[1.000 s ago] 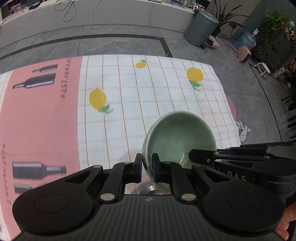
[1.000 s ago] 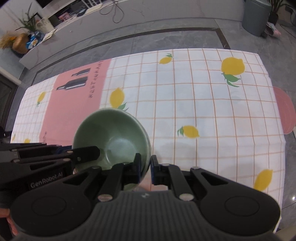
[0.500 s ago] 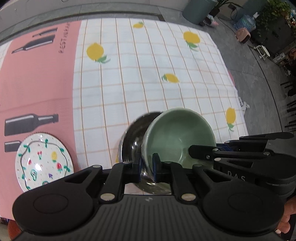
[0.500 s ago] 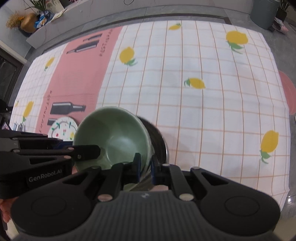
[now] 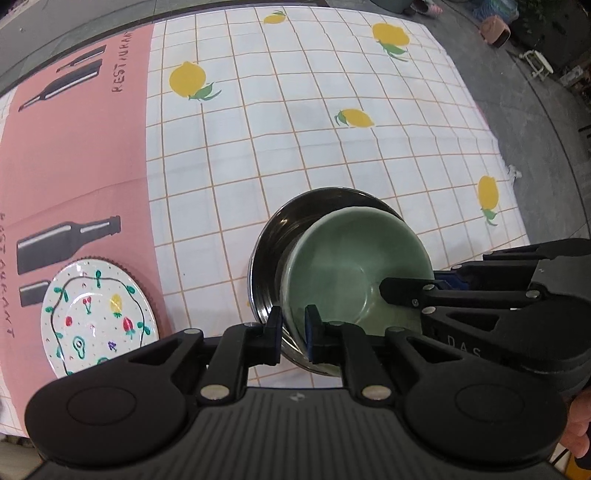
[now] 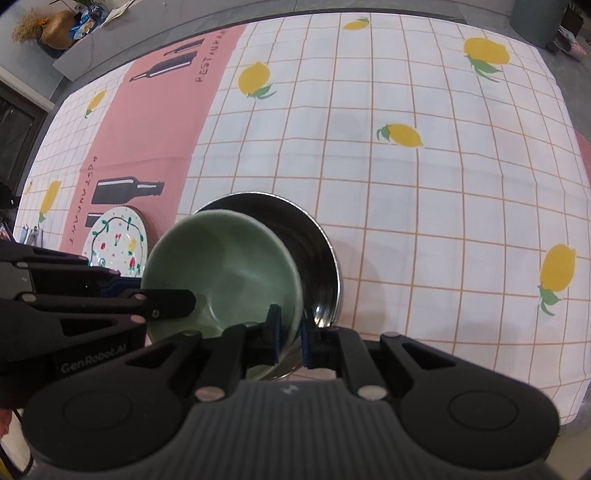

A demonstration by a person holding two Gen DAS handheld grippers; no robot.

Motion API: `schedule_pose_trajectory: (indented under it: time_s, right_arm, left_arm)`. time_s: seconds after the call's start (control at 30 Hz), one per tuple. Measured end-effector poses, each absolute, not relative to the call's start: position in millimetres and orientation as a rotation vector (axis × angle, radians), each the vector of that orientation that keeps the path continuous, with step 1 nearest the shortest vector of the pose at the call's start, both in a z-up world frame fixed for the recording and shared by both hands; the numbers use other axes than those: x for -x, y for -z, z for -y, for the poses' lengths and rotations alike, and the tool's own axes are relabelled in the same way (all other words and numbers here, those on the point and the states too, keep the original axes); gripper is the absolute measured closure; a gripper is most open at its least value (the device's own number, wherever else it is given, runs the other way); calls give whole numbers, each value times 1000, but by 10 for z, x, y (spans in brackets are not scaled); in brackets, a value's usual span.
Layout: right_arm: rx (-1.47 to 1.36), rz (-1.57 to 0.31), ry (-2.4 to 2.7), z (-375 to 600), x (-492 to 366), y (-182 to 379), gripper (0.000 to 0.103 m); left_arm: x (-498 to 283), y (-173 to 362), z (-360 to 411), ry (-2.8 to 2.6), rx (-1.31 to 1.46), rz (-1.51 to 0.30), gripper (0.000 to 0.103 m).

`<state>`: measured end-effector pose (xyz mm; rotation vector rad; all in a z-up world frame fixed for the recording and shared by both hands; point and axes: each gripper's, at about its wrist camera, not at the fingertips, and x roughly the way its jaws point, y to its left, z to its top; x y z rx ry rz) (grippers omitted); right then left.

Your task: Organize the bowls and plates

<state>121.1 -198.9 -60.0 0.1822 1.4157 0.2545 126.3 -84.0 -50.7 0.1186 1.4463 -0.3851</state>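
Observation:
A green ceramic bowl (image 5: 347, 266) is held over a larger steel bowl (image 5: 288, 229) on the tablecloth, partly inside it. My left gripper (image 5: 293, 332) is shut on the green bowl's near rim. My right gripper (image 6: 290, 334) is shut on the rim from the other side; the green bowl (image 6: 221, 266) and steel bowl (image 6: 310, 243) show there too. A white painted plate (image 5: 98, 317) lies left of the bowls on the pink stripe, also in the right wrist view (image 6: 116, 245).
The tablecloth (image 5: 295, 122) has an orange grid with lemons and a pink stripe with bottle prints. Its right edge (image 5: 517, 206) drops to grey floor. Floor items (image 5: 495, 29) stand beyond the far right corner.
Both grippers carried the green bowl back toward the near edge and down over the steel bowl. The steel bowl and painted plate came into view.

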Motion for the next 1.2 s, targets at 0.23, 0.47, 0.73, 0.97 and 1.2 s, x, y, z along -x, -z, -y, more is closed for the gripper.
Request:
schedule_pose_trajectory:
  time_s: [0.23,0.47,0.73,0.97,1.2]
  right_arm:
    - [-206,-1434,-247,2039,-1265,699,95]
    - [-165,-1428,-235,1987,-1275,757,95]
    - [-116,-1426,-251,1939,-1270,737,91]
    - [-59,-1395,-260,1865,-1252,600,75]
    - [-40,-1354,-253,1866,-1230,445,58]
  left_arm:
    - [-1283,521,931,385,-202,-1429,90]
    - [-1290,507,926,394,-220,-1405,90]
    - [-1293,462,881,410,-199,-1393,90]
    - [-1282,381,797,430,-162,-1382,90]
    - [-1293,234,688,463,-100,-1348,80]
